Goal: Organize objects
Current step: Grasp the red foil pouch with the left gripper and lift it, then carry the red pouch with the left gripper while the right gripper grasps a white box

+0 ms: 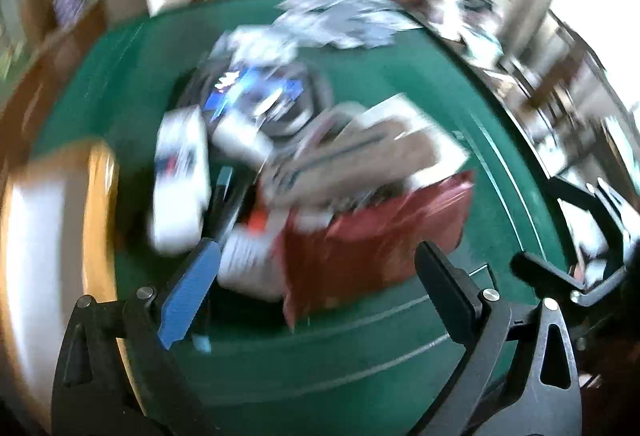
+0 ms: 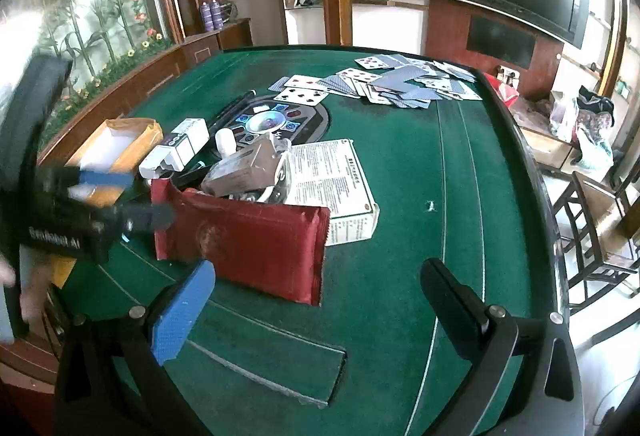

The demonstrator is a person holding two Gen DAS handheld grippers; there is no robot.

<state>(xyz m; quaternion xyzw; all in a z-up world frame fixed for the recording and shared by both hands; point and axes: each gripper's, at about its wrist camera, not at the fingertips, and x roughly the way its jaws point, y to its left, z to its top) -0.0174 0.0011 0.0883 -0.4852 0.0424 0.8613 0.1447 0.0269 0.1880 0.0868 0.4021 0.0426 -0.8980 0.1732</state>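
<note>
A heap of objects lies on the green card table (image 2: 400,276): a red foil packet (image 2: 248,244), a brown box in clear wrap (image 2: 244,171), a white printed box (image 2: 336,179), a white carton (image 2: 176,147) and a white bottle (image 2: 226,141). The left wrist view is blurred; the red packet (image 1: 360,248) shows just ahead of my open, empty left gripper (image 1: 316,268). The left gripper (image 2: 148,195) also shows in the right wrist view, at the packet's left edge. My right gripper (image 2: 316,284) is open and empty, just in front of the packet.
Playing cards (image 2: 400,83) are scattered at the table's far side. A round game panel (image 2: 268,119) is set in the felt. An open yellow cardboard box (image 2: 112,147) sits at the left edge. A wooden chair (image 2: 592,228) stands to the right.
</note>
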